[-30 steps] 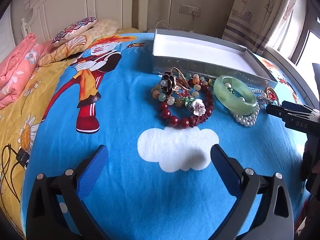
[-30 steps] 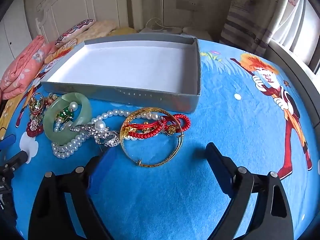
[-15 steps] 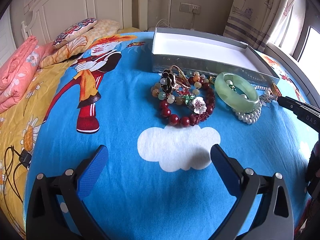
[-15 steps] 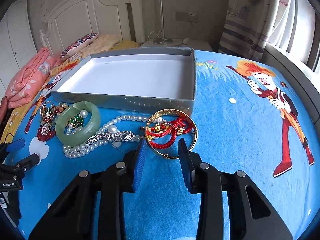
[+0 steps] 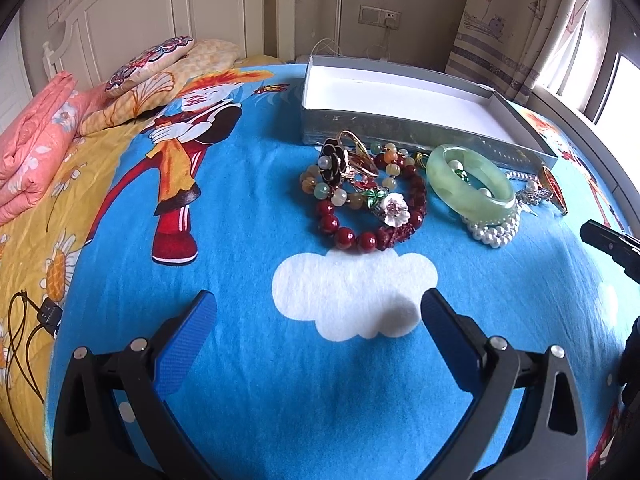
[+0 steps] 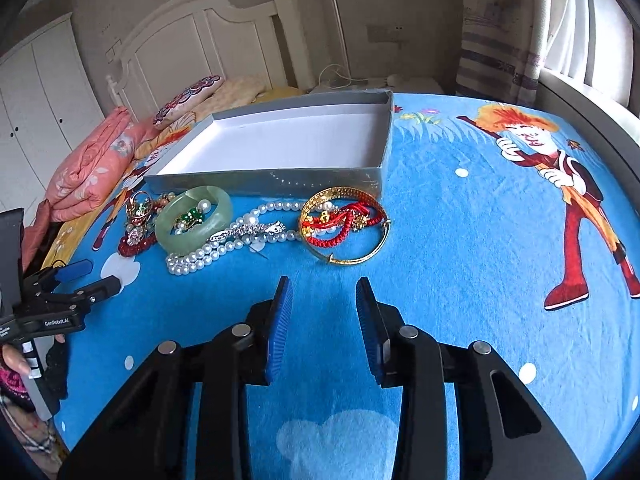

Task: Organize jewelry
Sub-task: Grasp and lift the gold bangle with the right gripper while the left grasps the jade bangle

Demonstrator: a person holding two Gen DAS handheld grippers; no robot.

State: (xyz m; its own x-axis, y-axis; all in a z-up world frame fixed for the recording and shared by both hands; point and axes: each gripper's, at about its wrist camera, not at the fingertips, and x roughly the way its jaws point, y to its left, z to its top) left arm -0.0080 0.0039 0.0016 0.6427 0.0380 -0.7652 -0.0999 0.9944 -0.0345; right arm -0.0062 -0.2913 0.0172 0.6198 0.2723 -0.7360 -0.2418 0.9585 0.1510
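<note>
The jewelry lies in a loose row on the bed's blue cartoon-print sheet (image 5: 248, 208), just in front of the near wall of an open grey box (image 6: 280, 178) whose white inside holds nothing. Furthest toward the pillow side is a tangle of a dark red bead bracelet (image 5: 362, 236), a bracelet of mixed pale beads (image 5: 338, 196), a black flower brooch (image 5: 332, 160) and a white flower brooch (image 5: 396, 208). Beside these a pale green jade bangle (image 6: 194, 218) rests on a strand of pearls (image 6: 208, 254), with a rhinestone piece (image 6: 248, 232) lying across the pearls. At the other end of the row a gold bangle (image 6: 348, 236) encircles a knotted red cord bracelet (image 6: 344, 222), close to the box's near corner. The right gripper (image 6: 325, 312) hovers low over bare sheet just short of the gold bangle, its blue-padded fingers (image 6: 280, 320) drawn fairly near each other but with a clear gap, gripping nothing. The left gripper (image 5: 318, 318) is held level above a white cloud in the print, short of the bead tangle, fingers (image 5: 188, 336) spread wide and empty. In the right wrist view the left tool shows from the side, a hand (image 6: 14, 360) wrapped round its grip; small white lettering on its body seems to read "GenRobot.AI". A folded pink quilt (image 5: 32, 148) and patterned pillows (image 5: 152, 60) sit against the white headboard (image 6: 208, 48).
</note>
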